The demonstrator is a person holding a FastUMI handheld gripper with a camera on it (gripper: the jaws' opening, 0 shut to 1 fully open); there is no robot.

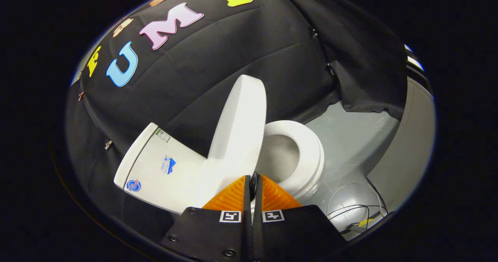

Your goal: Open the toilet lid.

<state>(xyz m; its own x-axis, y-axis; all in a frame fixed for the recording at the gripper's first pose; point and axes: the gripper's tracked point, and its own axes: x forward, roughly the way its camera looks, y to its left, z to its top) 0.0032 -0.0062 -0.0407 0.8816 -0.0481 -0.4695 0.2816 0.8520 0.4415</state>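
A white toilet stands ahead of me, tilted in the view. Its lid (241, 125) is raised, standing nearly upright between the tank (163, 168) and the open seat ring (307, 153). The bowl (278, 157) shows inside the ring. My gripper (253, 179) is shut, with the two fingers pressed together and only a thin dark slit between them. The fingertips (237, 190) sit right at the near lower edge of the raised lid. I cannot tell whether they touch it. Nothing shows pinched between them.
The booth's black cloth wall (218, 59) hangs close behind the tank and lid. A pale grey floor (350, 137) spreads beyond the seat, with loose cables (358, 211) lying near the toilet's base. A grey curved panel (412, 145) borders the floor on the far side.
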